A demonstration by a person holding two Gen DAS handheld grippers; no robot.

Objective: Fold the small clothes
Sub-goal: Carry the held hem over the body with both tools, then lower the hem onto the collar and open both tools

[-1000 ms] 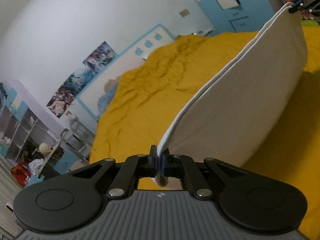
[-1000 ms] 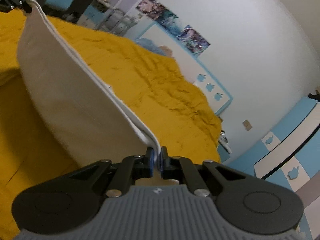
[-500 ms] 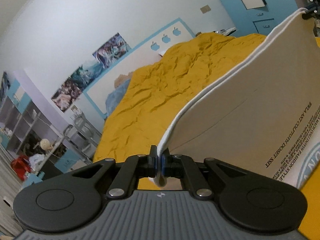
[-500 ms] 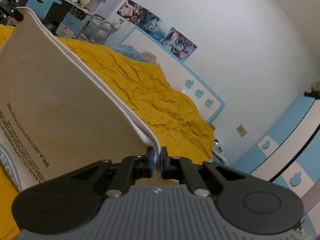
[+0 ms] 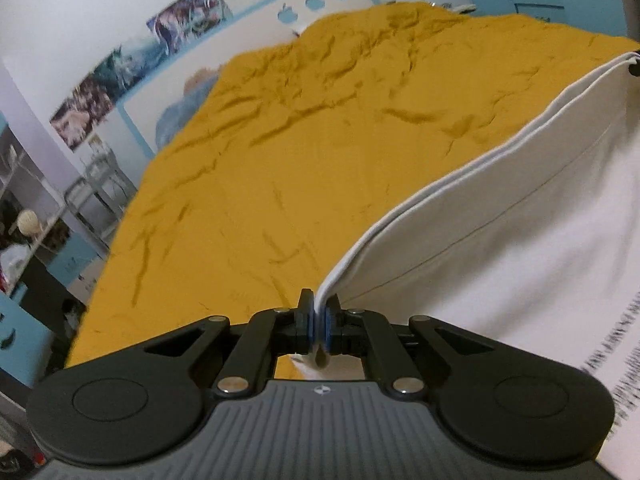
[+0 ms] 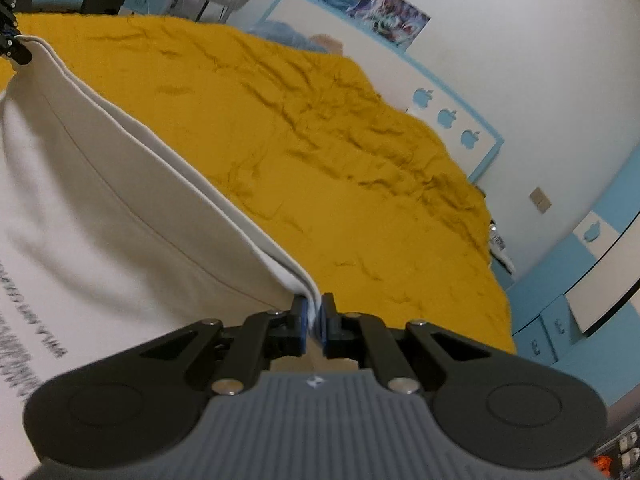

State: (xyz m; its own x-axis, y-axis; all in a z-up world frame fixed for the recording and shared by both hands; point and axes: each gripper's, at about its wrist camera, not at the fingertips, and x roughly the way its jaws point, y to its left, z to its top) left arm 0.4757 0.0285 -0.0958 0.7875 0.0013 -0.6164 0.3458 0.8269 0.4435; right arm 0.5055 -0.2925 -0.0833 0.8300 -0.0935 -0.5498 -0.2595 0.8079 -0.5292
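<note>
A white garment (image 5: 520, 248) with dark printed text hangs stretched between my two grippers above a bed with a mustard-yellow cover (image 5: 304, 152). My left gripper (image 5: 318, 320) is shut on one corner of its doubled hem. My right gripper (image 6: 314, 316) is shut on the other corner; the garment (image 6: 100, 216) runs away to the left in that view. Each view shows the other gripper's tip at the far end of the hem, at the right edge in the left wrist view (image 5: 634, 68) and at the left edge in the right wrist view (image 6: 14, 50).
The yellow cover (image 6: 320, 152) is wrinkled and fills the middle of both views. A white and blue headboard (image 6: 444, 92) with apple cut-outs and posters stands at the wall. Shelves and a rack (image 5: 44, 216) stand left of the bed. Blue cabinets (image 6: 560, 320) stand on the right.
Both grippers have tilted down toward the bed, so the cover now fills more of each view. The garment stays gripped and stretched, now lower and closer to the cover.
</note>
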